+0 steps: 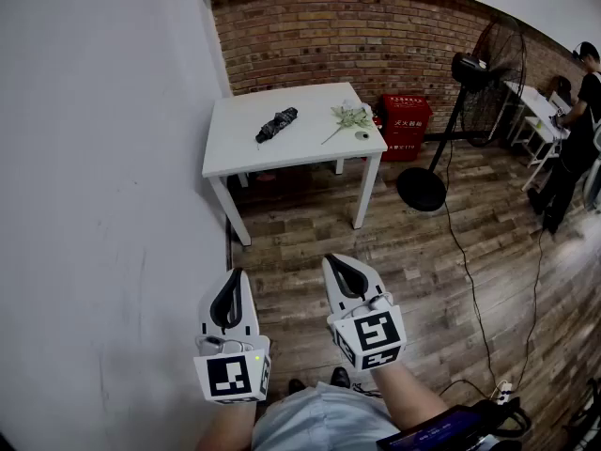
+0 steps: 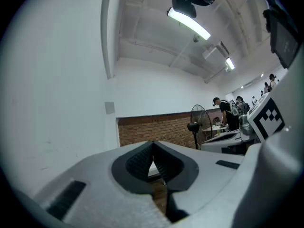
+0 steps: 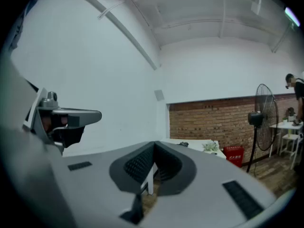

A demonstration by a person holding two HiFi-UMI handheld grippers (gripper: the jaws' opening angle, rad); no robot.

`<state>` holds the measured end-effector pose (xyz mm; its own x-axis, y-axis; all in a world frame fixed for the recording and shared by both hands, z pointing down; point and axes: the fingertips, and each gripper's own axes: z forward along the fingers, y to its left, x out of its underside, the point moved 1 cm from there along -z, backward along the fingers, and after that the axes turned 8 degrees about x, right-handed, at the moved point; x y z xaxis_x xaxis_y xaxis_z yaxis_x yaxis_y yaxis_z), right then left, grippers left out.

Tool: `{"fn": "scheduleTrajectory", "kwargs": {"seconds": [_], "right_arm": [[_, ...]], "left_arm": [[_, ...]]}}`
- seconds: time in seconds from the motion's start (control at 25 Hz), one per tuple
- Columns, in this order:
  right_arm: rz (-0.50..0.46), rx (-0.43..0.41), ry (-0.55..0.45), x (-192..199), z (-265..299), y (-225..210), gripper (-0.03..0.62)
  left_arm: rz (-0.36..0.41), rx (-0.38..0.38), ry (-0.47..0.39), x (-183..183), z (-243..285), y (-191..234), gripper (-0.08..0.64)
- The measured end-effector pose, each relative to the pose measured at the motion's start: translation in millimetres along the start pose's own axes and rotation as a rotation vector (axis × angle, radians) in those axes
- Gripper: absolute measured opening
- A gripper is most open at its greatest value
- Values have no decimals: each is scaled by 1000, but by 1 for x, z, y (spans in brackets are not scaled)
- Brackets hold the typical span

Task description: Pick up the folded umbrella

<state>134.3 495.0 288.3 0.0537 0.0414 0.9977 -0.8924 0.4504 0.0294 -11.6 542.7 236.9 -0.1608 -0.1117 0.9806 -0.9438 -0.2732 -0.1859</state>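
Far away, on top of a white square table [image 1: 235,153]: the black folded umbrella [image 1: 277,124], flat on its side, slanted, near the middle of the tabletop. Not touched by anything. To its right on the same table, a little apart, a green leafy sprig [image 1: 349,117]. Behind the table, a red brick wall [image 1: 376,26]. Right of the table, on the brown wooden floor [image 1: 404,261], a red box [image 1: 406,122] and a tall black standing fan [image 1: 484,64]. At the far right, a person in black clothes [image 1: 575,130] beside a second white table [image 1: 531,101]. On the left, a big plain white wall [image 1: 94,158].

Near, low in the head view: the white left gripper [image 1: 235,278] and the white right gripper [image 1: 334,263], side by side, both held level and pointed toward the far table. Well apart from the umbrella, with floor in between. Behind each, a cube with black square markers [image 1: 371,334], and behind the right one a bare forearm [image 1: 418,400] stretched in from the near edge.

In the left gripper view: black pads [image 2: 137,163] closed tip to tip, nothing gripped, only a small gap lower down. In the right gripper view: the same, pads [image 3: 137,164] shut together at the tips, nothing held, and the umbrella [image 3: 183,144] tiny on the table far ahead.
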Motion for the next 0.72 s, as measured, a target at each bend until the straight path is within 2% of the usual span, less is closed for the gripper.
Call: {"fn": "scheduleTrajectory", "kwargs": {"seconds": [0.44, 0.64, 0.72], "right_arm": [[32, -18, -26, 3, -10, -21, 6], [22, -39, -42, 2, -13, -35, 154], [10, -62, -55, 0, -13, -39, 259]], "left_arm": [[6, -7, 19, 4, 7, -23, 6], [8, -17, 26, 7, 14, -37, 6], [13, -33, 26, 5, 16, -41, 6]]}}
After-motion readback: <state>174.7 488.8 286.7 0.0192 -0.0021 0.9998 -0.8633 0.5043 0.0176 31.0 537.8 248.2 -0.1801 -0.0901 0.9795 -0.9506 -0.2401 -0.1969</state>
